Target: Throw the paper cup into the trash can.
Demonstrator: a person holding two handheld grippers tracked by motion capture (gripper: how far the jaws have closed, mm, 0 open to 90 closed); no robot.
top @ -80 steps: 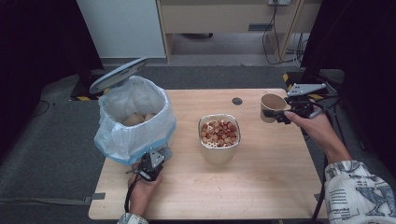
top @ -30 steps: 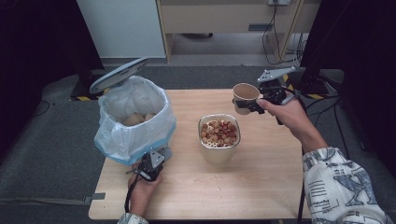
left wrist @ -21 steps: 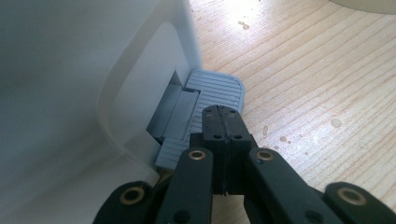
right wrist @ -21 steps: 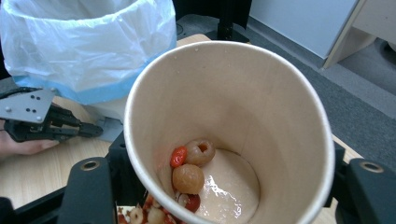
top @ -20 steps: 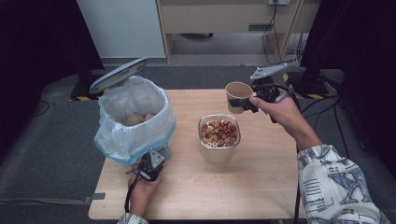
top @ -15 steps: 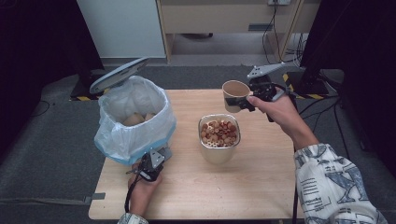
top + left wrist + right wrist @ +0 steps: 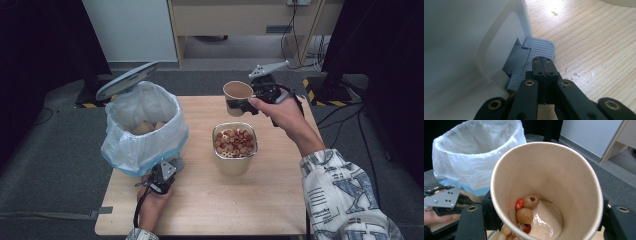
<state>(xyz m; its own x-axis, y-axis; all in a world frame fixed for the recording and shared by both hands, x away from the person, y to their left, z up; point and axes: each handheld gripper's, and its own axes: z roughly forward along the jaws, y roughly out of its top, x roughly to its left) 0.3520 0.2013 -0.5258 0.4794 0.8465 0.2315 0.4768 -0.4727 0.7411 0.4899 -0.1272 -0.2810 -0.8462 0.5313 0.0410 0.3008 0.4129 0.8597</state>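
A brown paper cup (image 7: 237, 92) hangs above the table's far side, just beyond the metal container (image 7: 235, 162), and my right gripper (image 7: 239, 106) is shut on its wall. In the right gripper view the cup (image 7: 574, 182) tilts toward the camera, with a few dried fruits (image 7: 525, 215) and wet residue at its bottom. The container holds several nuts and dried fruits (image 7: 234, 142). My left gripper (image 7: 161, 176) is shut with nothing between its jaws. Its tip (image 7: 541, 61) rests on the grey pedal (image 7: 540, 47) of the white bin (image 7: 145, 125).
The bin has a white bag liner (image 7: 474, 152) with pale lumps inside, and its lid (image 7: 127, 80) stands raised at the back. The bin takes up the table's left part. Bare wooden table (image 7: 225, 205) lies in front of the container.
My right gripper has carried the cup left and a little upward, from near the table's right edge to behind the metal container. The left gripper has stayed on the pedal.
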